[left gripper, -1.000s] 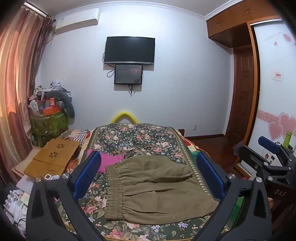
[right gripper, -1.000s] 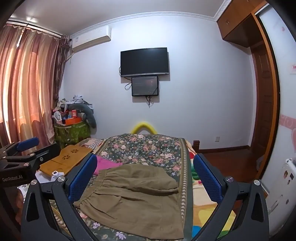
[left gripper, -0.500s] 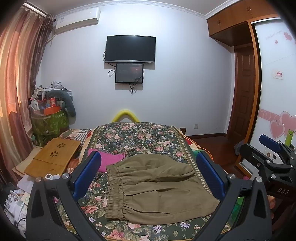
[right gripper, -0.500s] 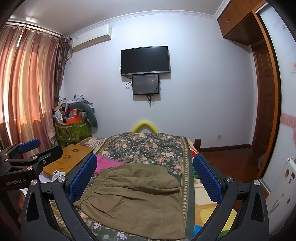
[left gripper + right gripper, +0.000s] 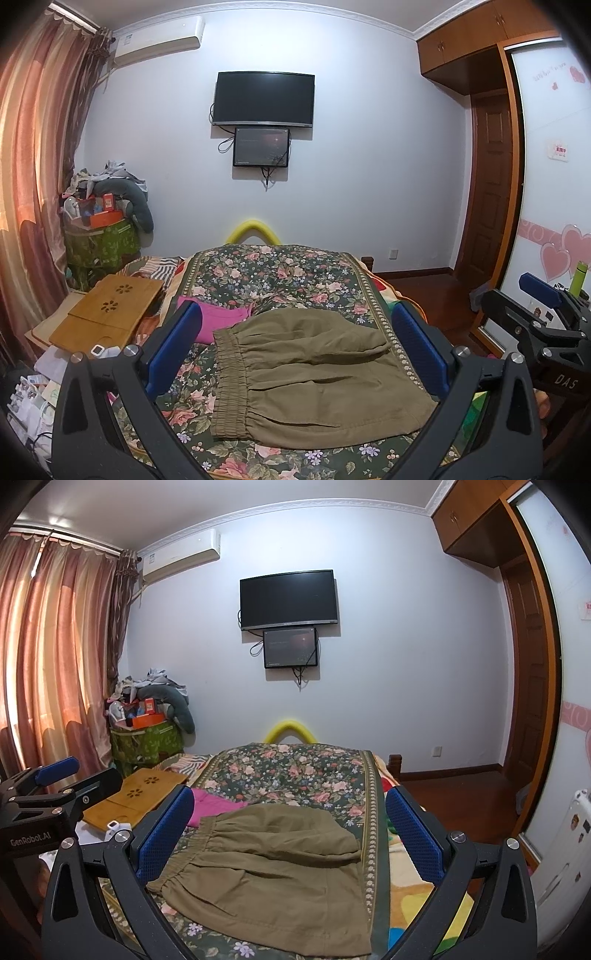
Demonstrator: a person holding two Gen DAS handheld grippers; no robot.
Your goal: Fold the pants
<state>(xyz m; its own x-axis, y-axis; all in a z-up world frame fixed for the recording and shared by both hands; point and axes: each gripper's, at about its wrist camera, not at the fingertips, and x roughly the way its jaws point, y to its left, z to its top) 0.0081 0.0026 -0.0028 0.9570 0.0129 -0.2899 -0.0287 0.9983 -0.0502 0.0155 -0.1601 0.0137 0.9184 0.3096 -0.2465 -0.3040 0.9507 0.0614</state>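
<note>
fingers spread, pants lying folded on bed

fingers [image 5: 173, 347] of the left gripper [image 5: 295, 347] and right gripper [image 5: 288, 834] are spreading wide, holding nothing. the pants [image 5: 314, 373] are lying folded on the floral bedspread [image 5: 280, 269], both grippers hovering clear above, probably because folding is complete.

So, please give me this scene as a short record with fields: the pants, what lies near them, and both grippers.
pants: olive pants, folded, flat on the floral bedspread, elastic waistband to the left
near pants: pink cloth at their far left corner
beside bed: wooden lap desk, left
left gripper: open, empty, above the pants
right gripper: open, empty, above the pants
</note>
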